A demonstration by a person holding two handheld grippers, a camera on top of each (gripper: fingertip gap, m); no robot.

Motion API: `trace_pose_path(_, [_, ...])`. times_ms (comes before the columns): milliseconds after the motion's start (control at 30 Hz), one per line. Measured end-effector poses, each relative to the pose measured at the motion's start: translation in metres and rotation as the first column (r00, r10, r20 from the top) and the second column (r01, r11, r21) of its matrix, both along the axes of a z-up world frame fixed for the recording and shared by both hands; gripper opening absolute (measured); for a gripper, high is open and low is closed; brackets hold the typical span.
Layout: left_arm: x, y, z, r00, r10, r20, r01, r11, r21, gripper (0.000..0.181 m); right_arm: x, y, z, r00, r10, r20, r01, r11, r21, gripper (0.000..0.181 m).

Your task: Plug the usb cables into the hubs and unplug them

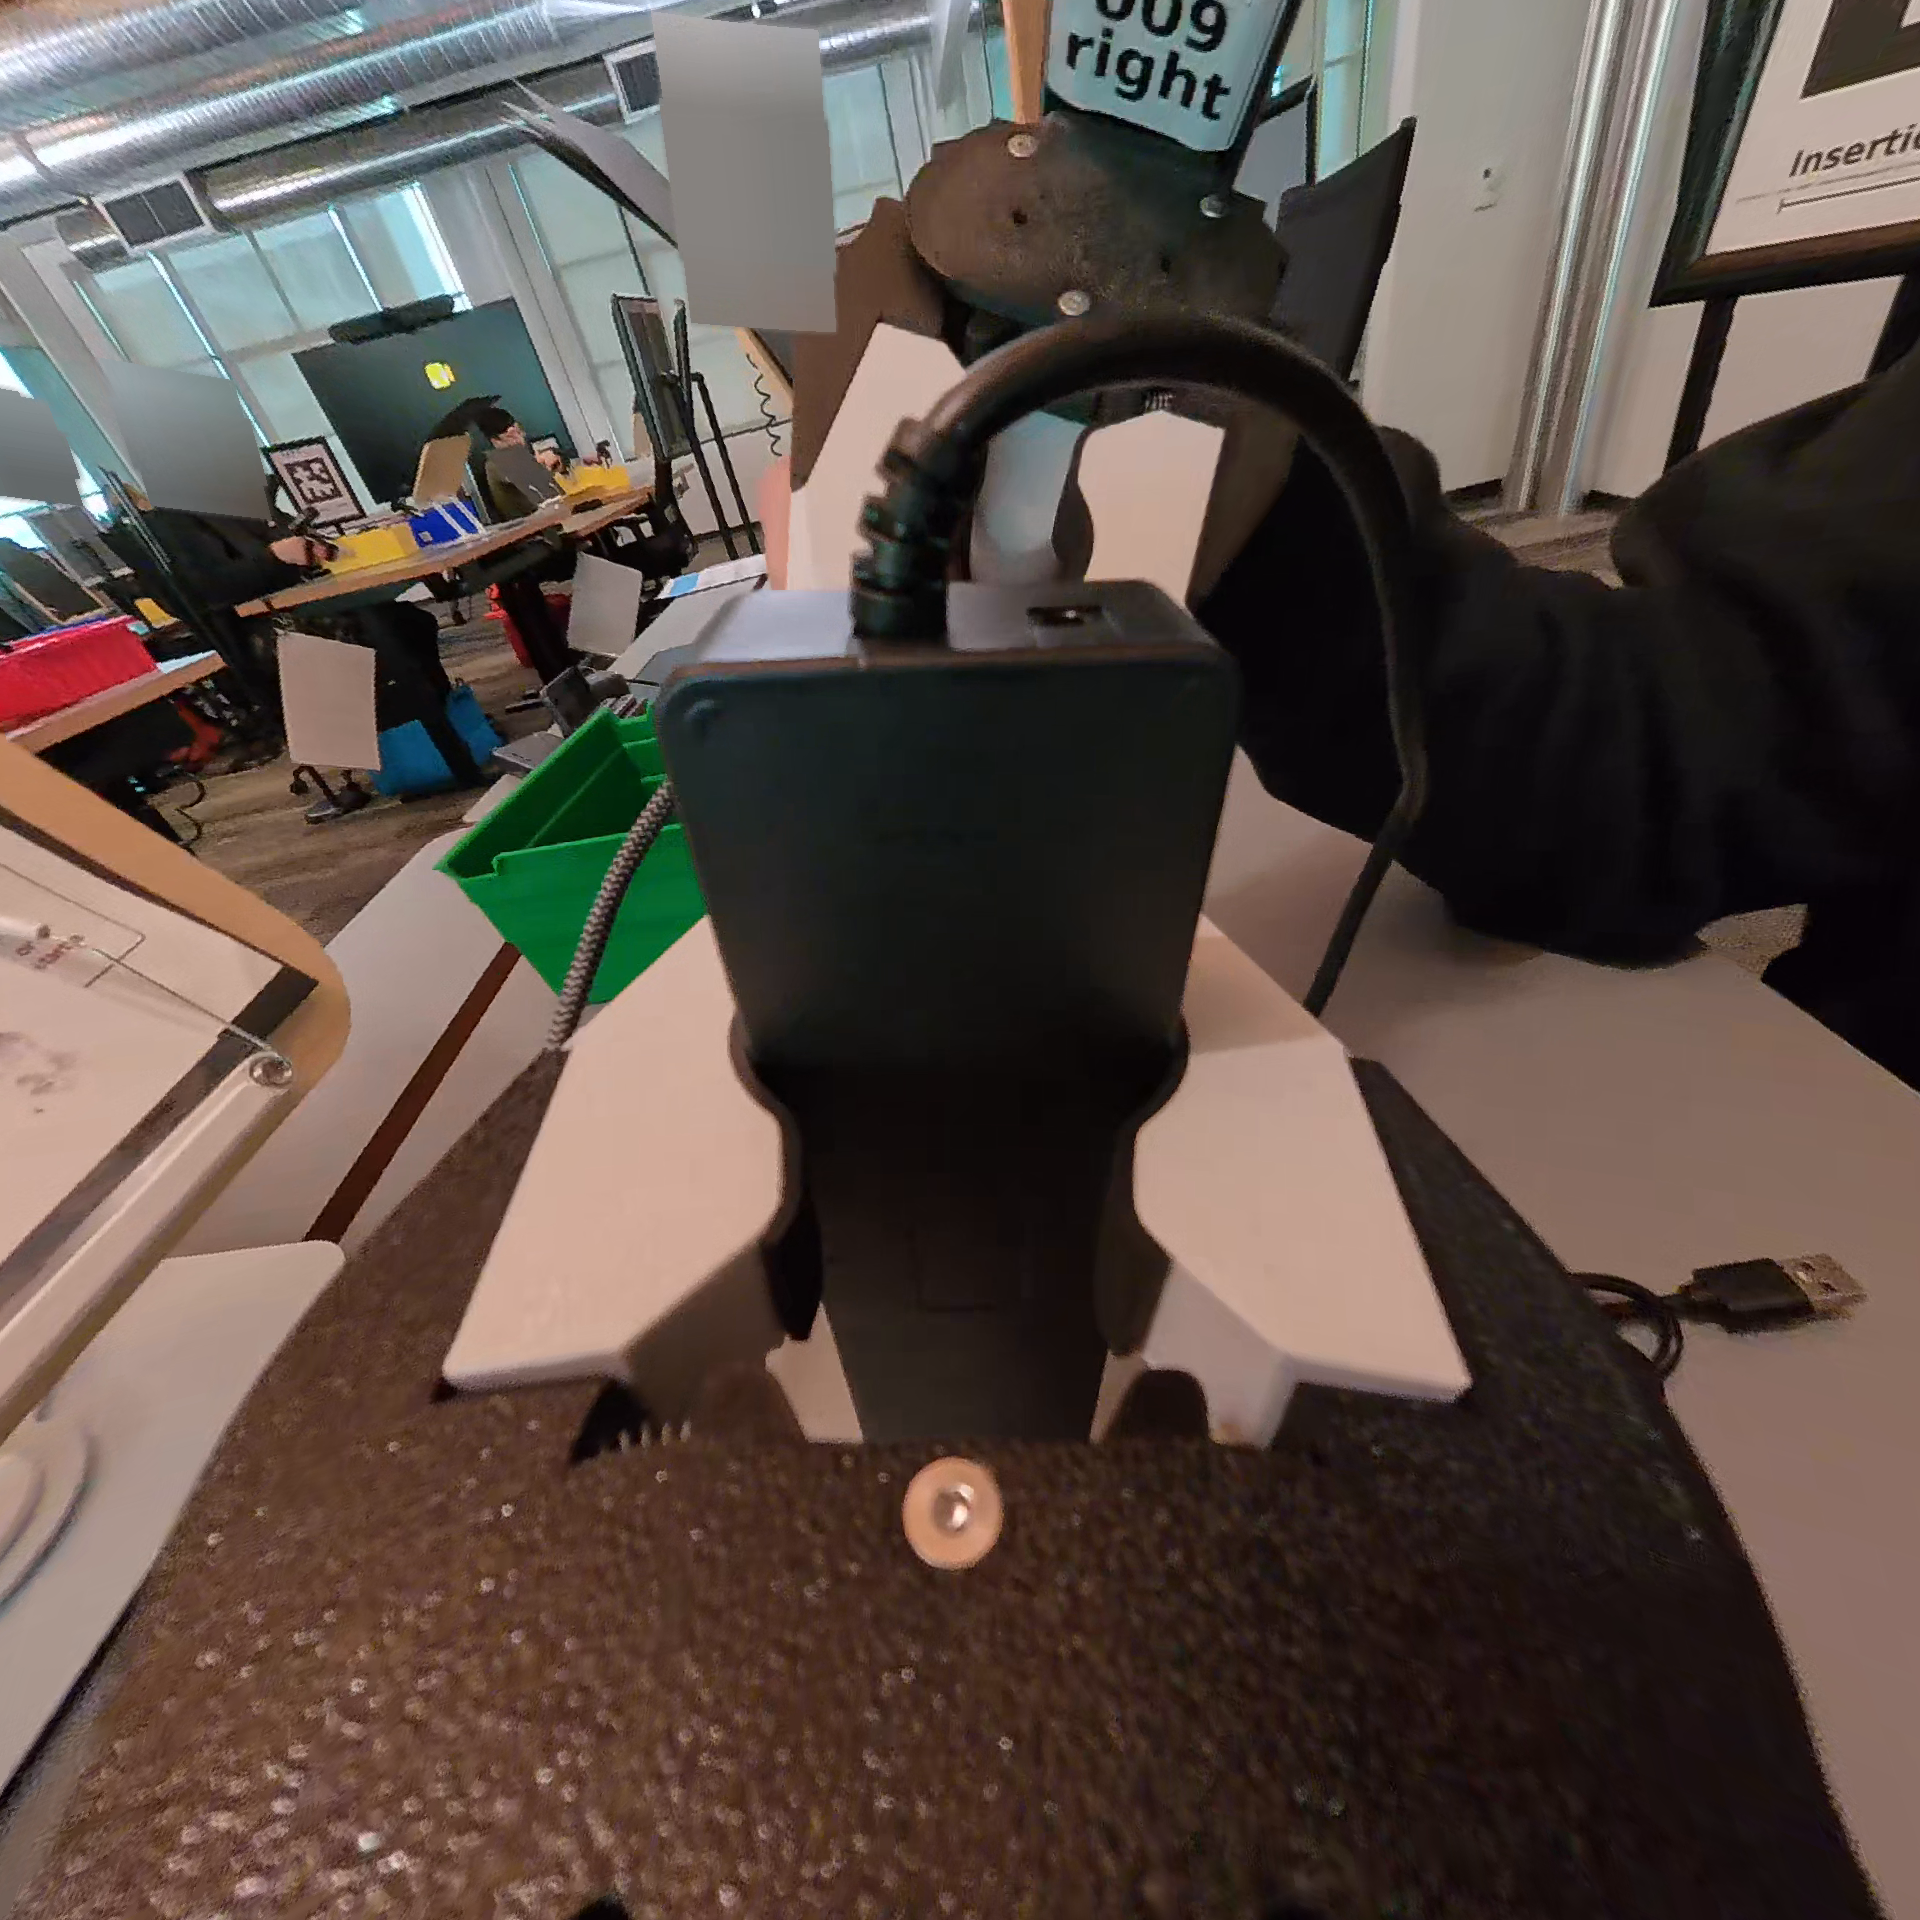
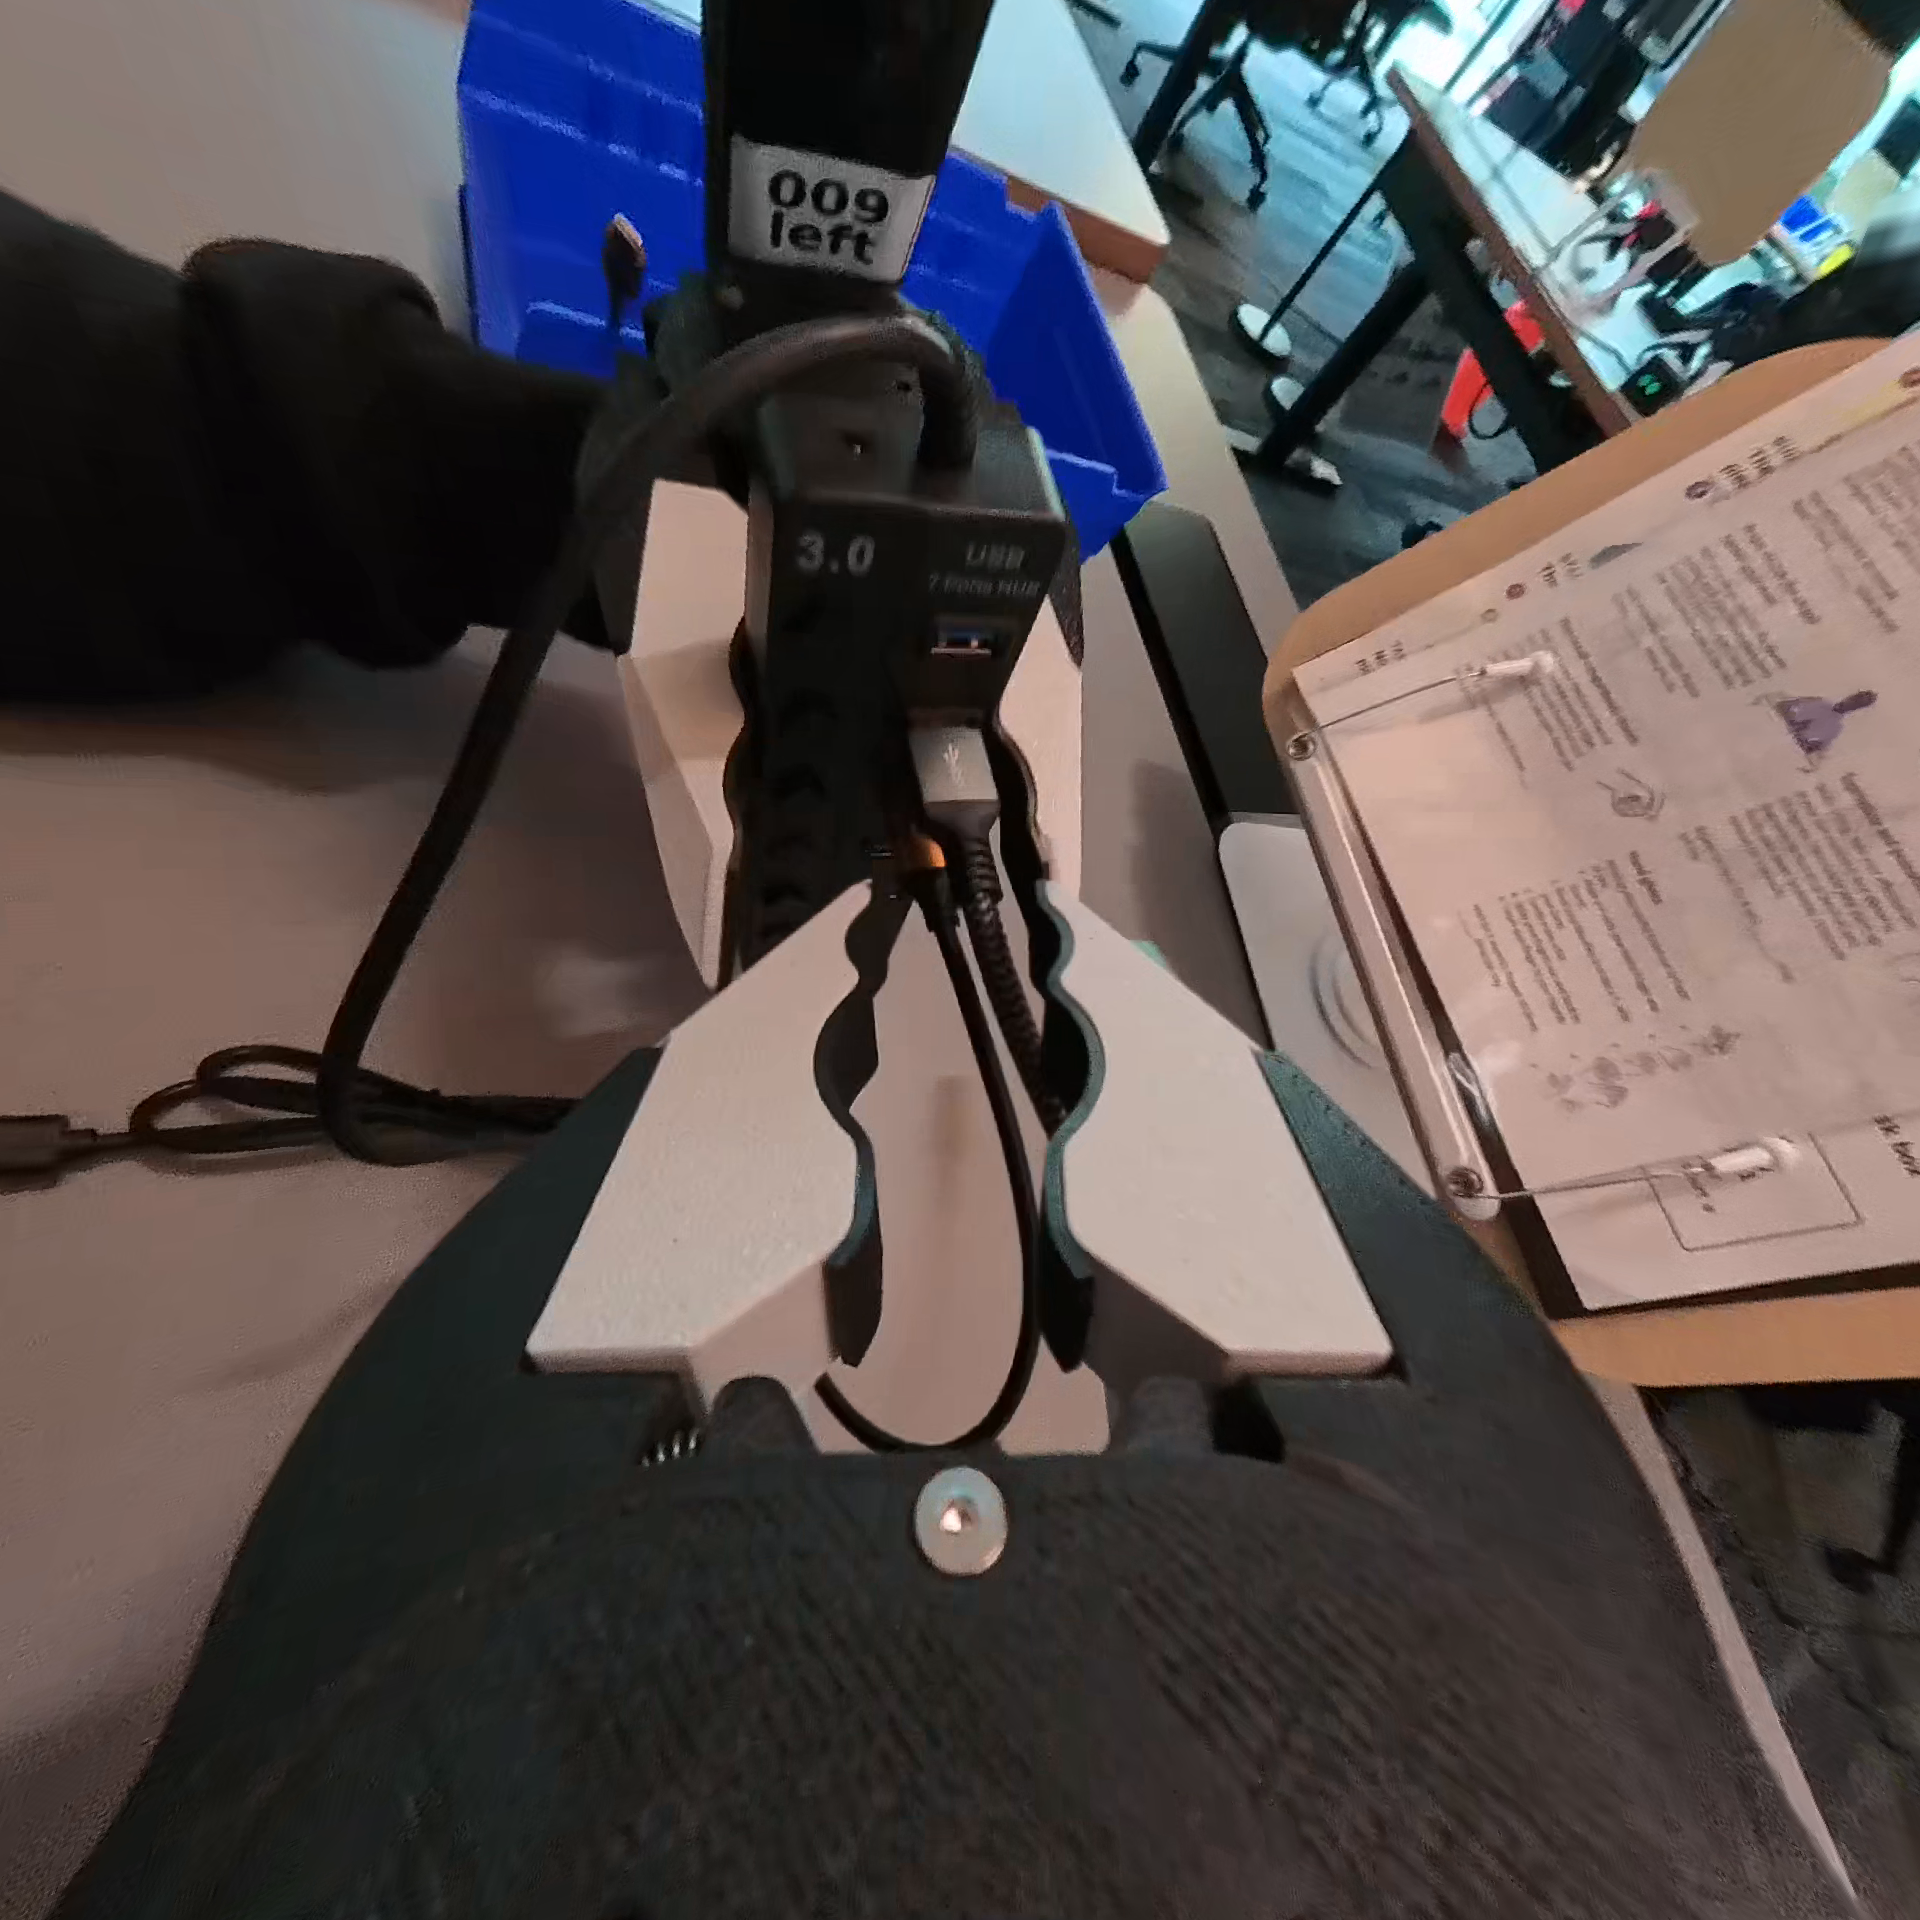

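My left gripper point(image 1: 961, 1049) is shut on a black USB hub point(image 1: 945, 831) and holds it upright above the table. The hub's thick black cord point(image 1: 1340, 436) arches from its top and drops to the right. In the right wrist view the hub point(image 2: 831, 551) shows its port face. A grey braided cable point(image 2: 987, 904) has its silver plug point(image 2: 951, 764) in a port. A thin black cable point(image 2: 997, 1143) ends in a small orange-tinted plug point(image 2: 920, 857) just below. My right gripper point(image 2: 954, 899) faces the hub, jaws apart, with both cables running between its fingers.
A loose black USB plug point(image 1: 1777, 1288) and coiled cable point(image 2: 208, 1122) lie on the grey table point(image 1: 1662, 1091). A green bin point(image 1: 582, 862) stands behind the hub, a blue bin point(image 2: 582, 156) opposite. A document stand point(image 2: 1662, 831) is at the side. A person's black sleeves point(image 1: 1610, 675) flank the grippers.
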State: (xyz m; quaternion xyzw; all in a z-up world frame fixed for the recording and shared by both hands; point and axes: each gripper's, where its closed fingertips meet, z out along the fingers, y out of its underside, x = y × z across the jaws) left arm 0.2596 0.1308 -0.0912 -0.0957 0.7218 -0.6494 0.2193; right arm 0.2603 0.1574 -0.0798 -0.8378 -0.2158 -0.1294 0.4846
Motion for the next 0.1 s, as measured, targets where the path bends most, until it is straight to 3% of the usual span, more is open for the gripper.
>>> trace_pose_path(100, [0.0013, 0.0038, -0.0052, 1.0, 0.0, -0.003, 0.0, 1.0, -0.003, 0.062, -0.0032, 0.0073, 0.0006, 0.998, 0.04, -0.039, -0.039, 0.999, 0.03, 0.018])
